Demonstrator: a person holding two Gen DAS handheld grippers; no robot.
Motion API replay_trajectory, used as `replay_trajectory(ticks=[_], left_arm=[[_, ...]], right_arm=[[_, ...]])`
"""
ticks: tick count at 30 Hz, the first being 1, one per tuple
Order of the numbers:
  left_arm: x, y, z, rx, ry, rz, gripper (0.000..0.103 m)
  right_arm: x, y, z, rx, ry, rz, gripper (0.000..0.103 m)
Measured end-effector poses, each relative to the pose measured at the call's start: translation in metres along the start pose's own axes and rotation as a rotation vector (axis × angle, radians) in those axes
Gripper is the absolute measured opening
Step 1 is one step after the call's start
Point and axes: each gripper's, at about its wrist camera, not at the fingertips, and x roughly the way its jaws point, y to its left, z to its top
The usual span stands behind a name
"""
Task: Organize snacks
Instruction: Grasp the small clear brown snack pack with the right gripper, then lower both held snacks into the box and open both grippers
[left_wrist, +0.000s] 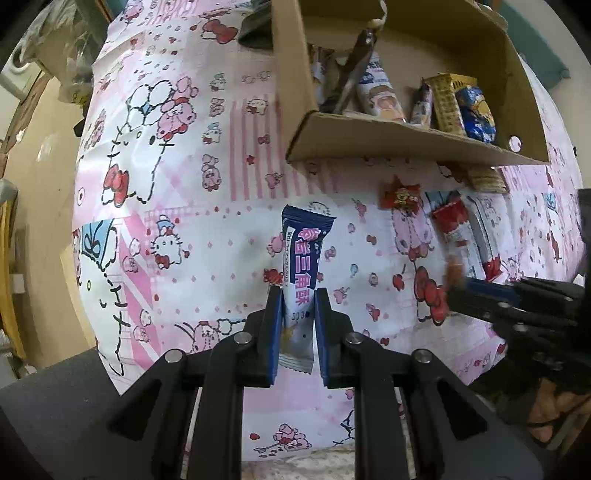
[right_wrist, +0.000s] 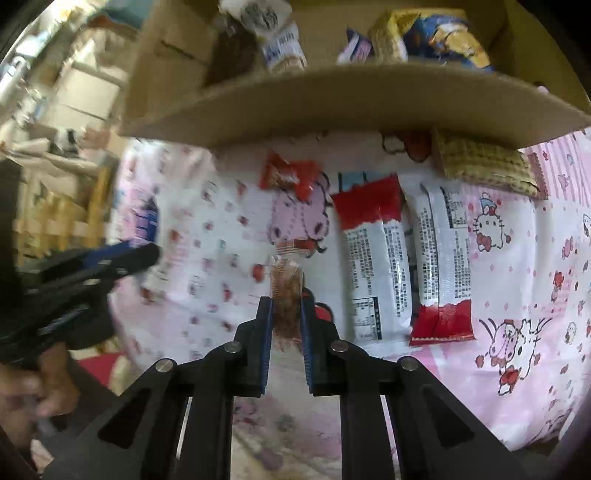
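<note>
Left gripper (left_wrist: 297, 295) pinches a blue-and-white snack bar (left_wrist: 301, 266); right gripper (right_wrist: 287, 302) pinches a clear-wrapped brown snack (right_wrist: 286, 291) before the cardboard box (right_wrist: 332, 99).

Box: the cardboard box (left_wrist: 402, 136) stands at the far side of the bench (left_wrist: 207, 229), several snacks upright inside it.
Before the box: a small candy (right_wrist: 286, 175), two long packets (right_wrist: 373, 258) side by side, and a wafer pack (right_wrist: 487, 168) partly under the box edge.
Left gripper (left_wrist: 297, 295): jaws around a snack bar (left_wrist: 301, 258), left of those packets.
Right gripper (right_wrist: 286, 304): jaws around a small clear packet (right_wrist: 286, 284), before the candy.
</note>
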Motion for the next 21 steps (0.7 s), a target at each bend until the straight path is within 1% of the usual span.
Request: replay_trajectory(ticks=[5, 9, 14, 18, 21], left_arm=[[-0.004, 0.001, -0.002, 0.006, -0.018, 0.008, 0.014], [-0.016, -0.005, -0.007, 0.048, -0.060, 0.030, 0.013], [-0.031, -0.012, -0.008, 0.098, -0.106, 0.069, 0.013], [-0.054, -0.018, -0.011, 0.101, -0.155, 0.035, 0.013], [-0.075, -0.024, -0.012, 0.103, -0.211, 0.019, 0.013]], right_arm=[[-0.018, -0.002, -0.003, 0.030, -0.055, 0.072, 0.015], [-0.033, 0.004, 0.002, 0.038, -0.099, 0.124, 0.015], [-0.059, 0.003, 0.005, 0.046, -0.180, 0.198, 0.015], [-0.084, -0.002, 0.007, 0.047, -0.251, 0.240, 0.015], [-0.100, -0.005, 0.012, 0.052, -0.309, 0.272, 0.015]])
